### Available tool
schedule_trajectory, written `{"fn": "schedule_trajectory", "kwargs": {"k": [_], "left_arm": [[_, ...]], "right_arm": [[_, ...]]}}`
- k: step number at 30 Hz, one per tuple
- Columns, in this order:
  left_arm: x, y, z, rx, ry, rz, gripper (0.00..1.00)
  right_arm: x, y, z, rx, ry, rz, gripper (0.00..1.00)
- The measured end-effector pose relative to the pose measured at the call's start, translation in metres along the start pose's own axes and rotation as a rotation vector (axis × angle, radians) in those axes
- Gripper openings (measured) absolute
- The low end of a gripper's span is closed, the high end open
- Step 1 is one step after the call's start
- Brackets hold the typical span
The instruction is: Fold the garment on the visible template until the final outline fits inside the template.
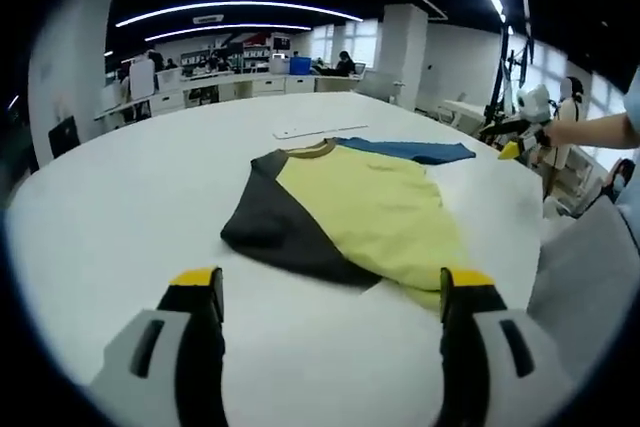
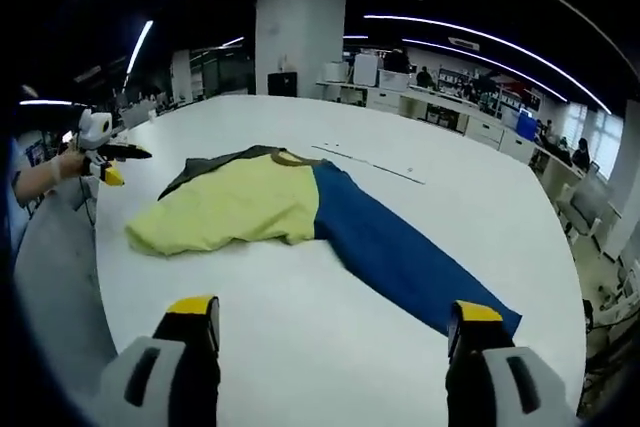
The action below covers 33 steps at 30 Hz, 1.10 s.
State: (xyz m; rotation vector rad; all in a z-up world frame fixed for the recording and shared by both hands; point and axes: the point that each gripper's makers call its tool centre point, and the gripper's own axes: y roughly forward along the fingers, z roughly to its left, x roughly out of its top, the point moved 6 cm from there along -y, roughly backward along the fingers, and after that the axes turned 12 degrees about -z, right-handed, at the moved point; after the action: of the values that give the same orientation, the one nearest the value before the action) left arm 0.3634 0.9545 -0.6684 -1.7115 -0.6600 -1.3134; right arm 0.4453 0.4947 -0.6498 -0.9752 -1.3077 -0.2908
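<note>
One garment (image 2: 300, 209) lies flat on the white bench (image 2: 300, 347), with one yellow body panel, one dark sleeve and one blue sleeve stretched out. Two claws, left (image 1: 331, 292) and right (image 2: 335, 322), hover above the bench near the garment, jaws spread, gripping nothing.

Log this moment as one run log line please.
garment: flat on table, blue sleeve extended | left gripper: open | right gripper: open | fold: not started
</note>
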Motion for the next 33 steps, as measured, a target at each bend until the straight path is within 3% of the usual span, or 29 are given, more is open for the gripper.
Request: {"fn": "schedule_trajectory", "kwargs": {"k": [8, 12, 20, 33], "left_arm": [[0.002, -0.005, -0.001, -0.015, 0.017, -0.005, 0.86], [0.000, -0.007, -0.002, -0.024, 0.019, -0.001, 0.86], [-0.002, -0.012, -0.006, -0.031, 0.032, 0.008, 0.85], [-0.003, -0.021, -0.006, -0.016, 0.032, 0.006, 0.86]], "right_arm": [[0.016, 0.016, 0.034, 0.105, -0.046, -0.031, 0.91], [0.028, 0.034, 0.069, 0.205, -0.104, -0.054, 0.86], [0.039, 0.063, 0.131, 0.385, -0.239, -0.028, 0.83], [0.058, 0.090, 0.188, 0.525, -0.308, -0.042, 0.80]]}}
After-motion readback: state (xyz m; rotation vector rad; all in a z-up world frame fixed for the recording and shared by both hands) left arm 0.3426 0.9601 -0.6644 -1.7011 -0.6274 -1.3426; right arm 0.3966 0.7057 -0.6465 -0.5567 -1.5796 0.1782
